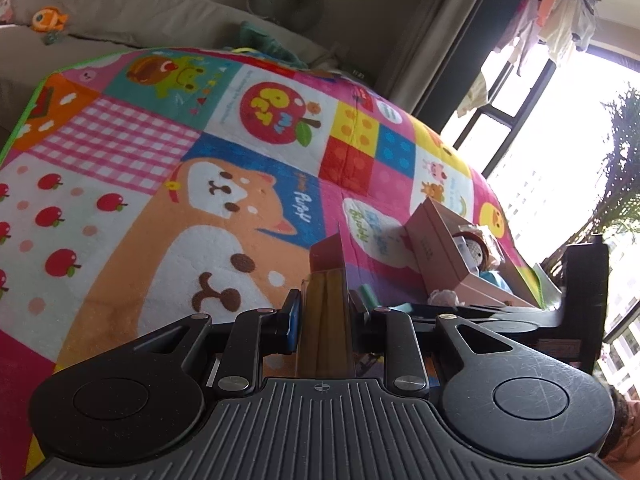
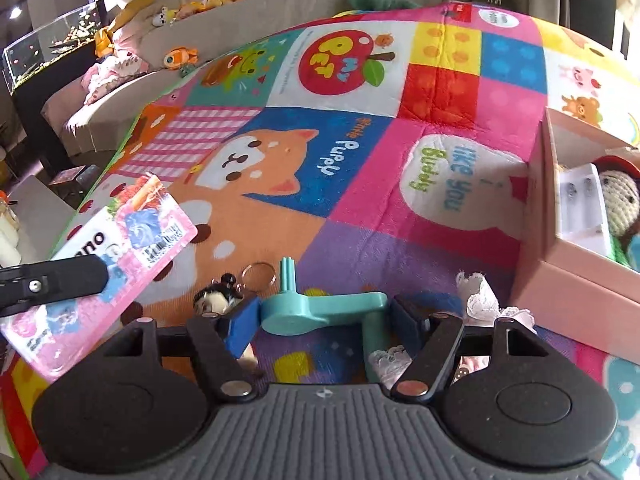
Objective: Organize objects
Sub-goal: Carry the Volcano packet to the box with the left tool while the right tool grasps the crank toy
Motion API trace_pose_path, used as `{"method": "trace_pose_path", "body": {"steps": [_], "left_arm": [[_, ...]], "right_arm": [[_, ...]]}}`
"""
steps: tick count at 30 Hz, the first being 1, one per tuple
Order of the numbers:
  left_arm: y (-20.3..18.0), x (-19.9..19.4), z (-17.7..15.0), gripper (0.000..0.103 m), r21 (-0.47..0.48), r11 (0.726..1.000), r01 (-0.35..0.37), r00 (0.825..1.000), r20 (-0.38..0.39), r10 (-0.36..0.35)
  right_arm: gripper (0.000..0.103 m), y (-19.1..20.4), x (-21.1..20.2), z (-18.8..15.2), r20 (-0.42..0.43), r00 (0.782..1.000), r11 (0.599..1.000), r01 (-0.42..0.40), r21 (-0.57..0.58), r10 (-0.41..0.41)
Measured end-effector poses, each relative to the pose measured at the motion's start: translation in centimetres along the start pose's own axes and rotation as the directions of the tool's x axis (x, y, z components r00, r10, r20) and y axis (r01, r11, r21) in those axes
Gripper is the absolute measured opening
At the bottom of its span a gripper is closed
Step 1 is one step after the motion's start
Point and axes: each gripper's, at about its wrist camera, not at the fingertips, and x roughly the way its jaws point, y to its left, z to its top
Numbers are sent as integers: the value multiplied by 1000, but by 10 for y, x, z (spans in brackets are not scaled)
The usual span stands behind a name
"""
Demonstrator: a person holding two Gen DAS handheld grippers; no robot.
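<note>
Right gripper (image 2: pixel 322 318) jaws astride teal handle (image 2: pixel 320 310), on play mat (image 2: pixel 360 184)

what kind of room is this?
Most likely a home living room with a child's play area: a cartoon patchwork play mat, a beige sofa strewn with plush toys, and a fish tank off to one side.

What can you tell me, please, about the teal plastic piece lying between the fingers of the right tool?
The teal plastic piece looks like smooth moulded plastic: a flat arm with a rounded end, a short ribbed peg sticking up near that end, and a bent leg running down towards the camera. It lies on the colourful patchwork play mat, between the blue-padded fingers of the right tool, which bracket it without clearly pressing on it. A metal key ring lies just beyond it, and white lace trim lies beside it.
</note>
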Motion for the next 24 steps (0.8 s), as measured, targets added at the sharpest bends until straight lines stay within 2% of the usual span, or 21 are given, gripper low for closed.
{"method": "trace_pose_path", "body": {"steps": [6,8,12,17,20,24], "left_arm": [[-23,3,-4,26,48,999,19,999,-33,-17],[-34,5,-6,26,69,997,35,999,-44,-32],[-59,14,-10,26,112,991,73,995,-81,-64],[-96,37,-3,26,121,979,165,978,-151,-146],[-128,63,14,26,132,964,231,963,-169,-208],[-173,111,33,26,139,949,284,952,-155,-263]], "right_arm": [[71,-24,-64,-11,75,996,998,-45,-36,47],[71,-35,-89,-18,106,994,998,-29,-57,35],[71,-59,-127,-39,141,988,994,76,-73,-65],[71,-97,-154,-65,166,966,979,203,-1,-200],[71,-117,-162,-77,187,954,972,228,60,-235],[71,-137,-164,-87,197,951,969,215,125,-237]]}}
